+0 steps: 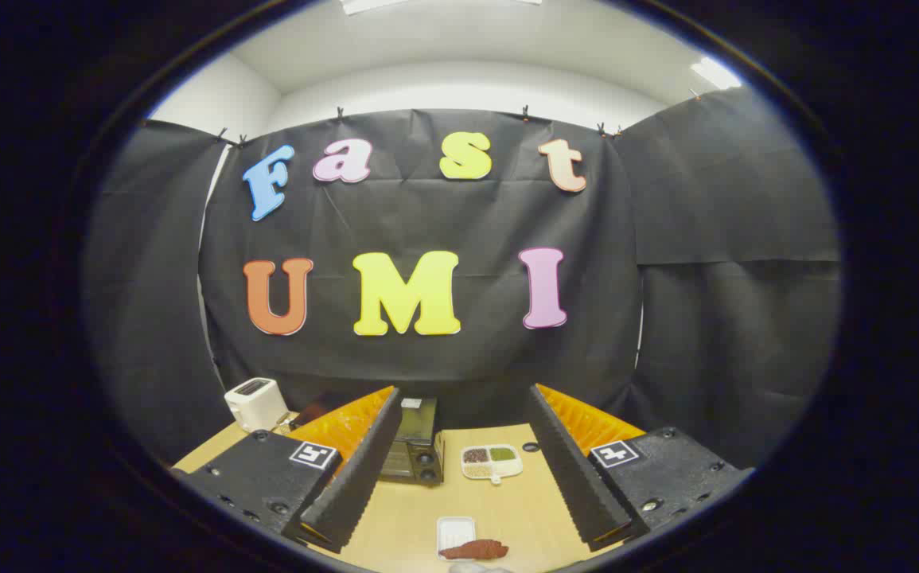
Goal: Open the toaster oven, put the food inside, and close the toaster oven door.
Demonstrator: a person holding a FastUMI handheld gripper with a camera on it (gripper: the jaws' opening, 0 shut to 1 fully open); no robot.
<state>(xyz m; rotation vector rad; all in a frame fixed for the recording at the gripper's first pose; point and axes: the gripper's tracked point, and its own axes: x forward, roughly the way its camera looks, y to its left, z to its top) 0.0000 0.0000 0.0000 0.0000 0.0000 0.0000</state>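
Gripper (465, 469) fingers spread and empty, we see the toaster oven (414, 450) unopened and the food (475, 549) waiting.

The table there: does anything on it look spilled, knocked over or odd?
Nothing stands out. The toaster oven stands upright, the divided dish sits level beside it, and the brown food lies by its white tray. The hand-held gripper is open.

The wooden table (539, 509) carries a far-left toaster (255, 403), toaster oven (414, 450), divided dish (491, 462), and near tray (455, 532) with food (473, 549); the gripper's (463, 469) fingers are spread above it.
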